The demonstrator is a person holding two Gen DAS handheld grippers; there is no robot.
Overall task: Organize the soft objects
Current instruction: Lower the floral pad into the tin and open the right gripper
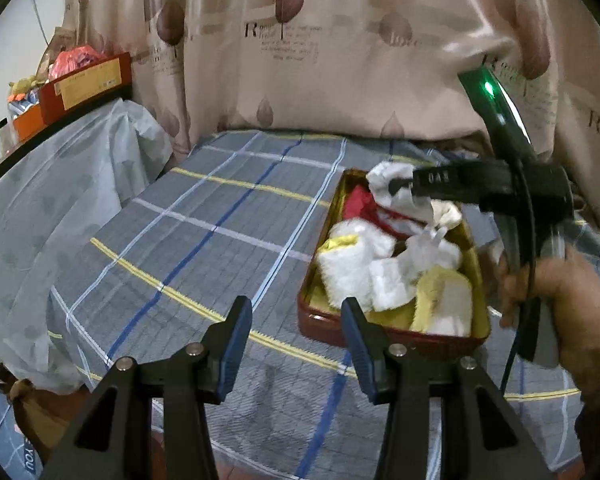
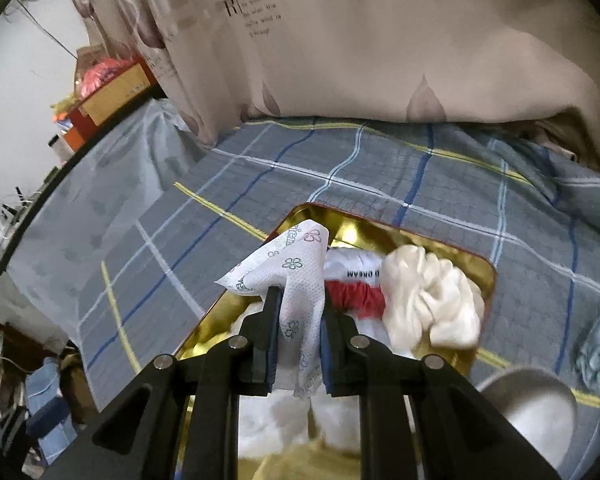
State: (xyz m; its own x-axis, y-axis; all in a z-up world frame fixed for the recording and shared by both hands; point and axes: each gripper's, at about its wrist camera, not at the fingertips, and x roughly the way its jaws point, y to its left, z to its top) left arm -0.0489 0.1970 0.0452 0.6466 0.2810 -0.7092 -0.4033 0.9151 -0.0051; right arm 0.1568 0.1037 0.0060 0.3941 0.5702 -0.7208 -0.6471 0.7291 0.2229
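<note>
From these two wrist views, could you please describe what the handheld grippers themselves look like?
Both are black plastic tools. The left gripper and the right gripper each have angular jaws with blue ribbed pads and round silver pins at the pivots. Seen from the left wrist view, the right one has a pistol-style handle, a black cable, white lettering and a green light.

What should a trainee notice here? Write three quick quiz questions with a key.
1. True or false: the right claw is shut on a white flower-print cloth.
2. What is between the fingers of the left claw? A) a red cloth B) nothing C) a cream scrunchie
3. Which colour is the inside of the tin that holds the soft things?

Key: 1 true; 2 B; 3 gold.
</note>
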